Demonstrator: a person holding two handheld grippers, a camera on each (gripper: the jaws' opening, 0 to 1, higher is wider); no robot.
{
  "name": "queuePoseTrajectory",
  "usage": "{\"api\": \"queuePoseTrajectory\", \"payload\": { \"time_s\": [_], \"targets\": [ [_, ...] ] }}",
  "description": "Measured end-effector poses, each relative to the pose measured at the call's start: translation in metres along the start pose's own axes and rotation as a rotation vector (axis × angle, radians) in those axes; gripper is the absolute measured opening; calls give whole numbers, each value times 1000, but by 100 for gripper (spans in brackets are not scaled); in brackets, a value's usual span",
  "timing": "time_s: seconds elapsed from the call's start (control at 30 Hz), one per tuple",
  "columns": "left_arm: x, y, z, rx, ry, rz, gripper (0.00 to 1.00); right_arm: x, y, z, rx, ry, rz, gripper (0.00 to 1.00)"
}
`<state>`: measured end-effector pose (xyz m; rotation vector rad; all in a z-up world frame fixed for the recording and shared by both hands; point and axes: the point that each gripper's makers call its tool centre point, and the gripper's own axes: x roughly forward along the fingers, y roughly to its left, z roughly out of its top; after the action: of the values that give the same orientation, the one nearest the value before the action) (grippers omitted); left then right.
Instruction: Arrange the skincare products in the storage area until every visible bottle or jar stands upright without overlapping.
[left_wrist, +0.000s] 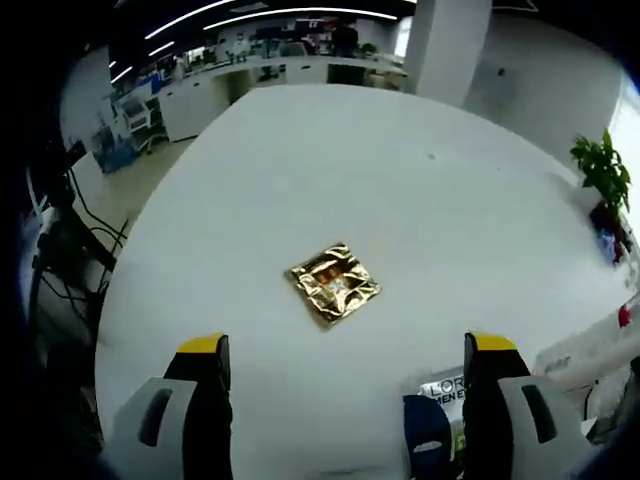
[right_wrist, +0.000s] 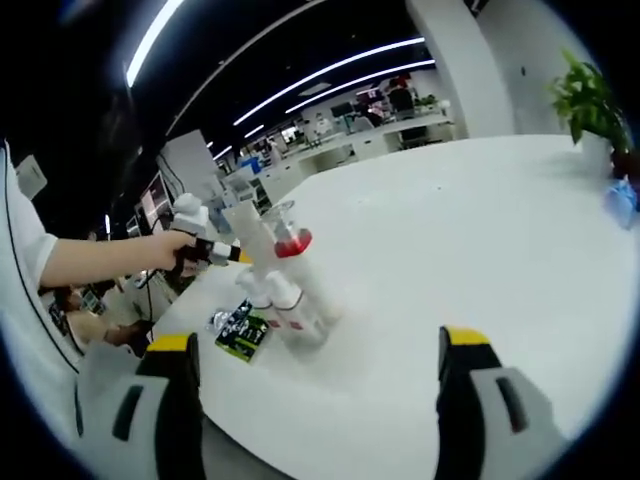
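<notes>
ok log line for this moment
left tool: open, above table | right tool: open | bottles: clustered | gold packet: flat

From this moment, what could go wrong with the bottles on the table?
The bottle cluster stands crowded near the table edge; a nudge from the left gripper beside it might topple one or push it off. The gold foil packet lies apart from the group and may be overlooked.

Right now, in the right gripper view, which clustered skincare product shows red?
The tall clear container at the cluster's top; the bottles beneath are white, the packet dark.
</notes>
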<state>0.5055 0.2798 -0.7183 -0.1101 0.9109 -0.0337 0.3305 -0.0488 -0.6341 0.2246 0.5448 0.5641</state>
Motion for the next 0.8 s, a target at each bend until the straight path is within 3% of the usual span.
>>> {"api": "queuePoseTrajectory", "payload": {
  "time_s": [0.37, 0.8],
  "targets": [
    [14, -2, 6, -31, 2, 30, 93, 1, -5, -5, 13, 13, -10, 100],
    [28, -2, 12, -57, -19, 62, 84, 2, -12, -10, 31, 20, -25, 100]
  ]
}}
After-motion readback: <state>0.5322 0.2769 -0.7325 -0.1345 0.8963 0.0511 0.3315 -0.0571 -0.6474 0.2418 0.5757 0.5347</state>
